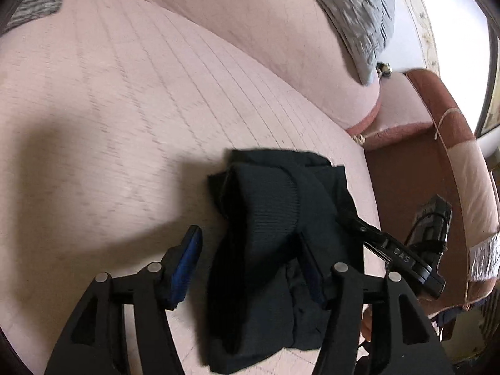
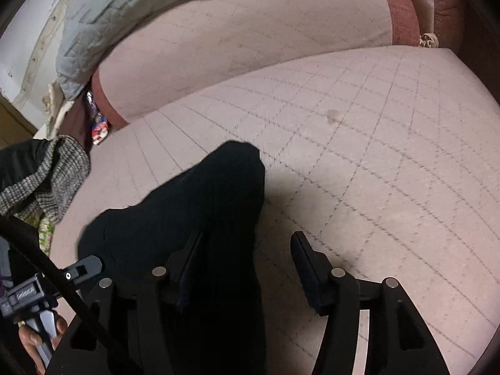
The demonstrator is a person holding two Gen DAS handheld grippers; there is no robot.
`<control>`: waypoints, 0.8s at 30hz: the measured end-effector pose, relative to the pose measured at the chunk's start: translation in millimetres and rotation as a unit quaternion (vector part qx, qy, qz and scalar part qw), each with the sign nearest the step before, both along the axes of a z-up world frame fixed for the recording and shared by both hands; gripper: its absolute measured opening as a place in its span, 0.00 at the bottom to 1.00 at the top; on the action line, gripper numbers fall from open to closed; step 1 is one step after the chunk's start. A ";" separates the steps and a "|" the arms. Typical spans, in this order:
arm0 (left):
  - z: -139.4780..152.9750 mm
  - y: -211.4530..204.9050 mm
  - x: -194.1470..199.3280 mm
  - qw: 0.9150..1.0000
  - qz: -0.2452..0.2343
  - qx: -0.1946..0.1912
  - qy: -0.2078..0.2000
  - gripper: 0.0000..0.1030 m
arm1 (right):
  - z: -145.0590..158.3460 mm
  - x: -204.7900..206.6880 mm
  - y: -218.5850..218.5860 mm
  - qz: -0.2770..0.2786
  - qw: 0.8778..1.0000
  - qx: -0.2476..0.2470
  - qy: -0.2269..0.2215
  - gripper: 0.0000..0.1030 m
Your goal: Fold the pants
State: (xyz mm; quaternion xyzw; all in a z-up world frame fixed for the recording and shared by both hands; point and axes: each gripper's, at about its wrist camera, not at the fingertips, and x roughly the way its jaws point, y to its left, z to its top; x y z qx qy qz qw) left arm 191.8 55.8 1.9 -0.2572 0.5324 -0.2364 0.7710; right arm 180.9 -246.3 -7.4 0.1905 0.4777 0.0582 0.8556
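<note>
The black pants (image 1: pixel 265 237) lie in a folded bundle on the pink quilted sofa seat (image 1: pixel 109 109). My left gripper (image 1: pixel 250 253) stands open astride the bundle. Its left blue pad (image 1: pixel 187 256) is clear of the cloth, and its right pad is at the cloth's edge. In the right wrist view the pants (image 2: pixel 200 200) reach from the lower left toward the middle. My right gripper (image 2: pixel 247 256) is open, its left finger (image 2: pixel 187 262) over the dark cloth and its right finger (image 2: pixel 304 259) over bare seat. Each view shows the other gripper at its side.
The backrest cushion (image 1: pixel 265 31) carries a grey quilted blanket (image 1: pixel 359 15). A red-brown armrest (image 1: pixel 437 143) bounds the seat's right end. A grey knit garment (image 2: pixel 59 175) and a red-and-white packet (image 2: pixel 98 128) lie at the other end. A hand (image 2: pixel 34 340) holds the left gripper's handle.
</note>
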 end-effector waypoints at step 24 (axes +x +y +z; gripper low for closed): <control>-19.0 -1.0 -3.9 0.997 0.058 -0.037 -0.025 0.69 | -14.9 47.7 -30.0 -0.118 0.989 0.084 0.039 0.60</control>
